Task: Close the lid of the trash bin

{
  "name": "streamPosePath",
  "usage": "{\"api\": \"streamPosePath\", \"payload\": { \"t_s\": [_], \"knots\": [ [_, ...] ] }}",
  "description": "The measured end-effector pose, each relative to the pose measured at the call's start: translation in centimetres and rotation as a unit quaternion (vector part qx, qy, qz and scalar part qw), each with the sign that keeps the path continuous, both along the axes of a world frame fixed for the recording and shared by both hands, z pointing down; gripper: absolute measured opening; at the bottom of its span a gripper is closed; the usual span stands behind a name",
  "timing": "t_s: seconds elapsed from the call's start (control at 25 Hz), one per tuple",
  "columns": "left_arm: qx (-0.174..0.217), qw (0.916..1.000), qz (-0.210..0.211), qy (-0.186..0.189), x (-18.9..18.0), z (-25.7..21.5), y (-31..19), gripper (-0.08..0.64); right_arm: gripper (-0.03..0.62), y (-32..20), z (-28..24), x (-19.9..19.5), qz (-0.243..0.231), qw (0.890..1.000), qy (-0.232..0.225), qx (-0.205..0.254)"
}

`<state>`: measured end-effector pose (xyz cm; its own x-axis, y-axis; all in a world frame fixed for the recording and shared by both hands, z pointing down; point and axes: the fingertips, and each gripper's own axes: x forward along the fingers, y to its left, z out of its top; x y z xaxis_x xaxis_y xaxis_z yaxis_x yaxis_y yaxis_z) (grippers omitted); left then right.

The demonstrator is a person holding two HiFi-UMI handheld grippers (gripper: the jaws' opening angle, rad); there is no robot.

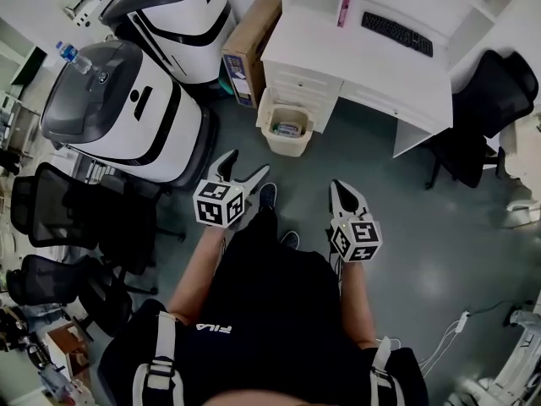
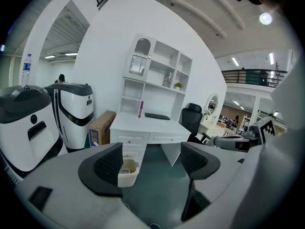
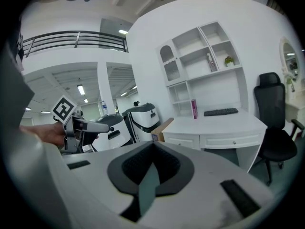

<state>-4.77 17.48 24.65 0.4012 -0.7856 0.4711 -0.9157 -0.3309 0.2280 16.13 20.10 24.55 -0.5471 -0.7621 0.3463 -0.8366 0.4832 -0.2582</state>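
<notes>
**Q:** Where is the bin, and how do my claws stand?

**A:** The beige plastic trash bin (image 1: 287, 130) sits on the dark green floor (image 1: 439, 252), at the foot of the drawer end of the white desk (image 1: 372, 57) and well ahead of both claws. Its mouth is open and some contents show. I cannot make out its lid in any view. My left gripper (image 1: 248, 164) is released, with its jaws wide apart and nothing between them. Its view frames the bin partly behind the left jaw. My right gripper (image 1: 344, 186) is clenched on nothing, with its pads pressed together.

**Q:** How do I do the approach well?

**A:** In my judgement the step in hand is the reach. I would step nearer and lower the left gripper toward the bin's rim. I would find the lid's free edge first, then swing it over slowly with one jaw. A light bin may slide or tip against the desk.
</notes>
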Motion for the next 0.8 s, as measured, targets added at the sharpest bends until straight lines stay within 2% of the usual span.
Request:
{"api": "streamPosePath", "payload": {
  "t_s": [0.2,0.4,0.68,0.8],
  "knots": [
    [0.0,0.9999,0.009,0.004,0.0,1.0,-3.7,0.388,0.003,-3.0,0.4,0.0,0.006,1.0,0.003,0.001],
    [-0.02,0.9997,0.015,0.006,-1.0,2.7,-8.0,0.388,0.003,-7.1,1.1,-0.5,0.017,1.0,0.004,-0.013],
    [-0.066,0.9972,0.028,0.019,-4.3,7.4,-16.4,0.388,0.003,-14.8,2.6,-4.0,0.014,1.0,-0.006,-0.005],
    [-0.076,0.9965,0.025,0.023,-6.1,10.7,-20.9,0.388,0.003,-19.4,4.0,-5.9,-0.006,1.0,-0.001,-0.001]
  ]
}}
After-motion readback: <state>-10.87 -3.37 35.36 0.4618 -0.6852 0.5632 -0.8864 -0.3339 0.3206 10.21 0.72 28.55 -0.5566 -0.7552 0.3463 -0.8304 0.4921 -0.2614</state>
